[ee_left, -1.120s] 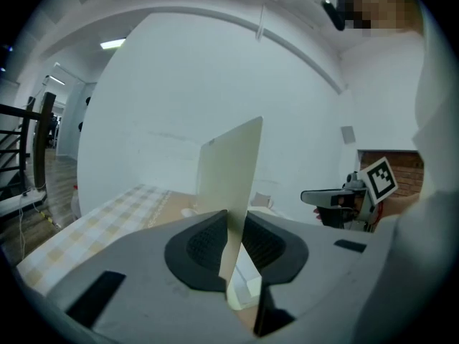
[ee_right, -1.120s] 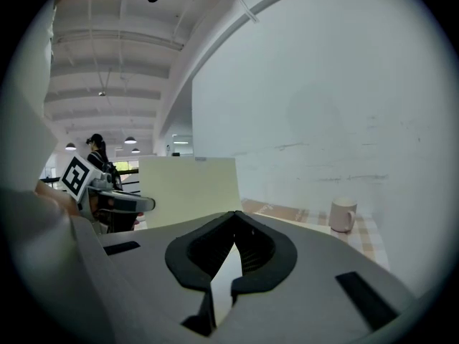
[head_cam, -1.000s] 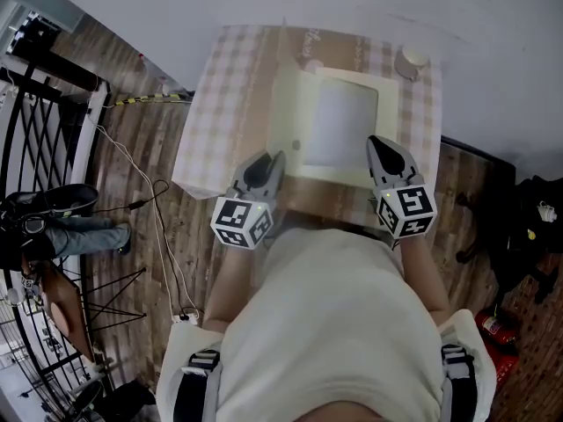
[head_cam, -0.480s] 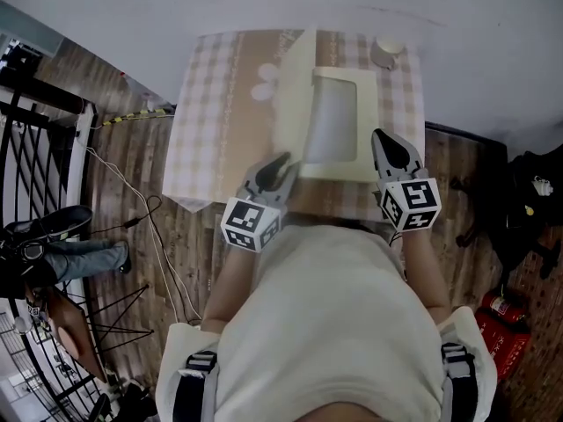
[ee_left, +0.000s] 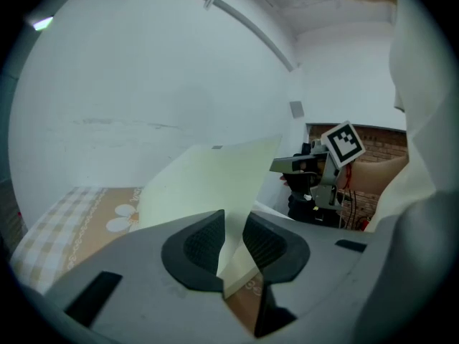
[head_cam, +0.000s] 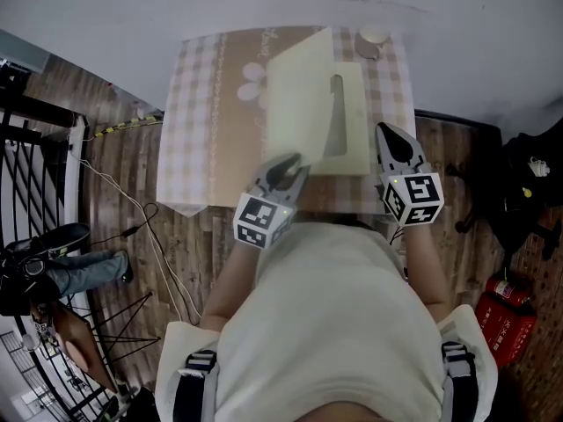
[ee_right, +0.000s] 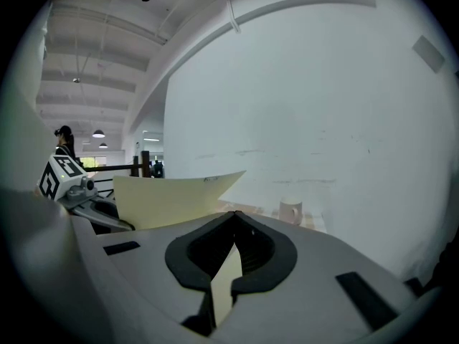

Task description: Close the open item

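A cream cardboard box with a windowed lid stands on the checked tablecloth. Its lid is raised and tilted, so the window shows only as a narrow slit. My left gripper is at the lid's near left corner. In the left gripper view the cream lid sheet runs between the pads of the left gripper, which is shut on it. My right gripper is at the box's near right side. In the right gripper view the right gripper is shut on a thin cream flap.
A pale mug stands at the table's far right corner, close to the white wall. A black bag and a red extinguisher lie right of the table. Cables, a black railing and a seated person's legs are on the left.
The windowed lid has swung up and over, from facing the camera to nearly edge-on. My left gripper has moved right with it. The right gripper has kept its place at the box.
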`<state>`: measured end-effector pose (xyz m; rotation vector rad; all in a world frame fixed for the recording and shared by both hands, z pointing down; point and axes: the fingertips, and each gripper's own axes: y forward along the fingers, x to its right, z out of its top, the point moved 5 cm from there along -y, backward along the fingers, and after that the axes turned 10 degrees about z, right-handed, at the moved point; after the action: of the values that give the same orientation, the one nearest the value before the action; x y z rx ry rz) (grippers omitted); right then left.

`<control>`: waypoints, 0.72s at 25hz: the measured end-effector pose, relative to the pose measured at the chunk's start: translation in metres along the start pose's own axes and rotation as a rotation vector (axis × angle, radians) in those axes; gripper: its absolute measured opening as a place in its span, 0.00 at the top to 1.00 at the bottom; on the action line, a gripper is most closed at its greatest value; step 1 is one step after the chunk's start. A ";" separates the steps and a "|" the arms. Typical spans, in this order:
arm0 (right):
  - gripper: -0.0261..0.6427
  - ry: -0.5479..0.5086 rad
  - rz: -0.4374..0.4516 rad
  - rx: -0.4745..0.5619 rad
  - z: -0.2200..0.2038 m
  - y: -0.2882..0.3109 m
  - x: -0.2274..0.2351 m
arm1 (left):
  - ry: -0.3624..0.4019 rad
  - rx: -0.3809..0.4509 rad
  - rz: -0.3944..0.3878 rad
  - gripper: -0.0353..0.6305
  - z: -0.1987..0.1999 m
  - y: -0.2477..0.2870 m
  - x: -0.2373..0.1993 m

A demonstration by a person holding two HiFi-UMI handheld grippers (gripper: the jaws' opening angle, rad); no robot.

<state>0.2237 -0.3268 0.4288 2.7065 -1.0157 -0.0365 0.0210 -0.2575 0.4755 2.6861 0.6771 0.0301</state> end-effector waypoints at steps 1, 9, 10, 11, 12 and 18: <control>0.96 0.001 -0.004 -0.002 -0.001 -0.001 0.001 | 0.000 -0.007 -0.011 0.84 0.000 0.003 0.003; 0.96 -0.019 -0.021 -0.010 0.006 0.003 0.016 | 0.062 -0.100 -0.093 0.83 -0.010 0.027 0.024; 0.96 -0.025 -0.020 -0.010 0.007 0.004 0.017 | 0.074 -0.115 -0.099 0.83 -0.012 0.029 0.026; 0.96 -0.029 -0.017 -0.012 0.008 0.006 0.019 | 0.084 -0.132 -0.105 0.83 -0.014 0.032 0.028; 0.96 -0.032 -0.015 -0.014 0.009 0.007 0.020 | 0.092 -0.149 -0.111 0.83 -0.016 0.035 0.031; 0.96 -0.033 -0.008 -0.043 0.002 0.021 0.029 | 0.131 -0.233 -0.143 0.83 -0.027 0.051 0.041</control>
<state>0.2321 -0.3615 0.4336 2.6796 -1.0023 -0.1036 0.0774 -0.2709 0.5162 2.4231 0.8485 0.2353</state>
